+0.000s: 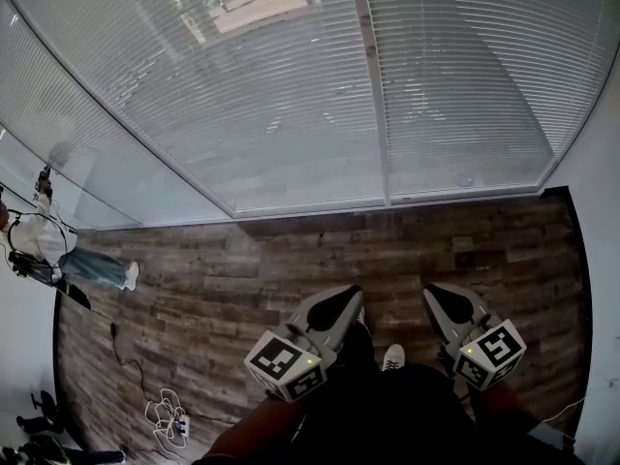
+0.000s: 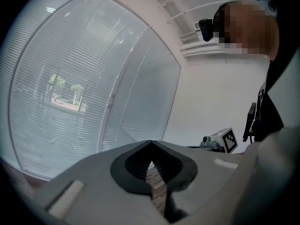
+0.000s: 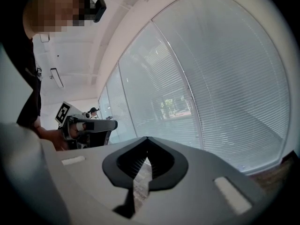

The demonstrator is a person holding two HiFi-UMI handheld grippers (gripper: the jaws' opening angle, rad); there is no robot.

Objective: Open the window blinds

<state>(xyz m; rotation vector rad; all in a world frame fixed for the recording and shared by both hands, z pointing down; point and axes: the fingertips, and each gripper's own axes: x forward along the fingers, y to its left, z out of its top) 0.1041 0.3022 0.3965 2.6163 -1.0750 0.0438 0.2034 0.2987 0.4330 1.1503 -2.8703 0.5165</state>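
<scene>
White slatted blinds (image 1: 291, 95) cover two tall window panes split by a pale upright frame bar (image 1: 373, 85). Their slats lie nearly flat, and trees and pavement show faintly through them (image 2: 70, 93) (image 3: 211, 78). My left gripper (image 1: 339, 308) is held low over the wood floor, well short of the window, with its jaws together and nothing between them (image 2: 151, 146). The right gripper (image 1: 441, 296) hangs beside it at the same height, also shut and empty (image 3: 146, 142). Neither gripper touches the blinds.
A wood plank floor (image 1: 242, 260) runs to the window sill. A small pale thing (image 1: 465, 179) sits on the sill at the right. A white wall (image 1: 601, 192) closes the right side. A person (image 1: 44, 240) stands far left by a glass partition. Cables (image 1: 165, 415) lie at lower left.
</scene>
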